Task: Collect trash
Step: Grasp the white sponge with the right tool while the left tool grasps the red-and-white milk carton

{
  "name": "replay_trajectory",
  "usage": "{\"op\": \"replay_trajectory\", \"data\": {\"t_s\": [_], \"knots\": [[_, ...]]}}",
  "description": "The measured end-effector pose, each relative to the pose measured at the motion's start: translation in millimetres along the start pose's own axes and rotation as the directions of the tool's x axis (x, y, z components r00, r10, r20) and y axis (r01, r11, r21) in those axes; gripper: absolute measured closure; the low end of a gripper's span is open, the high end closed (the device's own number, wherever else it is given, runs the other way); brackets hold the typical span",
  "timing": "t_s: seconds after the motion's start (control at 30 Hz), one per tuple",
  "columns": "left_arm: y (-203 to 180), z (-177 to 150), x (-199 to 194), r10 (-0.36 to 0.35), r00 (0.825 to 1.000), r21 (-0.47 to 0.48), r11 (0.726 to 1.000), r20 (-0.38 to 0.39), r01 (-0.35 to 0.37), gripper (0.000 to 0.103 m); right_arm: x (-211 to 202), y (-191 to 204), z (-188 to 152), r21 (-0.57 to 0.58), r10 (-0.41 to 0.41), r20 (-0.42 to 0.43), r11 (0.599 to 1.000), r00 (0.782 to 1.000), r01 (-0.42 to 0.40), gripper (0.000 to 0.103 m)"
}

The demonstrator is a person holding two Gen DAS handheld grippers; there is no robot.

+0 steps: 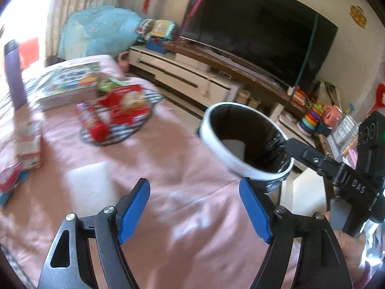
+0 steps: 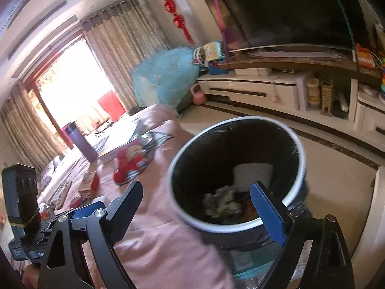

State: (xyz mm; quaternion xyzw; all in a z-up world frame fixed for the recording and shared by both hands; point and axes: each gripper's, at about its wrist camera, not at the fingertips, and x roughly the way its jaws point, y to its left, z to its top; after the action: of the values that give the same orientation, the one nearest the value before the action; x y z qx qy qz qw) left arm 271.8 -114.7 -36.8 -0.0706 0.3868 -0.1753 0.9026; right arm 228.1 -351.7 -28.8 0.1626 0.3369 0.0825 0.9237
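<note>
A round trash bin (image 2: 237, 175) with a white rim and black liner stands on the floor beside the pink-covered table (image 1: 154, 168). Crumpled paper (image 2: 221, 203) and a white sheet lie inside it. My right gripper (image 2: 199, 207) is open and empty, just above the bin's near rim. My left gripper (image 1: 193, 208) is open and empty over the pink cloth, left of the bin (image 1: 245, 139). The right gripper's fingers (image 1: 310, 159) reach over the bin in the left wrist view. Red snack packets (image 1: 125, 110) lie on a wire tray further along the table.
A purple bottle (image 1: 14, 74), a stack of books (image 1: 69, 84) and small cartons (image 1: 28, 144) sit on the table. A white TV cabinet (image 2: 264, 89) with a large TV (image 1: 259, 29) and toys runs along the wall. A blue covered bundle (image 2: 166, 77) stands by the curtains.
</note>
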Motion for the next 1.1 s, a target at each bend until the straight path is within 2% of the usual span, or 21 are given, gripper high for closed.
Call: {"op": "replay_trajectory", "data": {"t_s": [0.3, 0.57, 0.83, 1.1], "knots": [[53.5, -33.8, -63.1, 0.093, 0.995, -0.086, 0.992, 0.022, -0.091, 0.027, 8.0, 63.1, -27.4, -0.063, 0.077, -0.044, 0.995, 0.996, -0.079, 0.009], [93.5, -48.9, -103.6, 0.149, 0.988, -0.164, 0.976, 0.037, -0.141, 0.027, 23.5, 102.8, -50.3, -0.095, 0.119, -0.107, 0.987, 0.987, -0.13, 0.009], [134.5, -35.3, -116.1, 0.177, 0.982, -0.233, 0.959, 0.06, -0.159, 0.024, 44.5, 141.2, -64.9, -0.128, 0.13, -0.167, 0.98, 0.977, -0.153, 0.009], [170.1, 5.2, -83.4, 0.207, 0.978, -0.234, 0.951, 0.004, -0.2, 0.019, 75.3, 170.3, -70.9, -0.147, 0.113, -0.221, 0.978, 0.969, -0.148, 0.009]]}}
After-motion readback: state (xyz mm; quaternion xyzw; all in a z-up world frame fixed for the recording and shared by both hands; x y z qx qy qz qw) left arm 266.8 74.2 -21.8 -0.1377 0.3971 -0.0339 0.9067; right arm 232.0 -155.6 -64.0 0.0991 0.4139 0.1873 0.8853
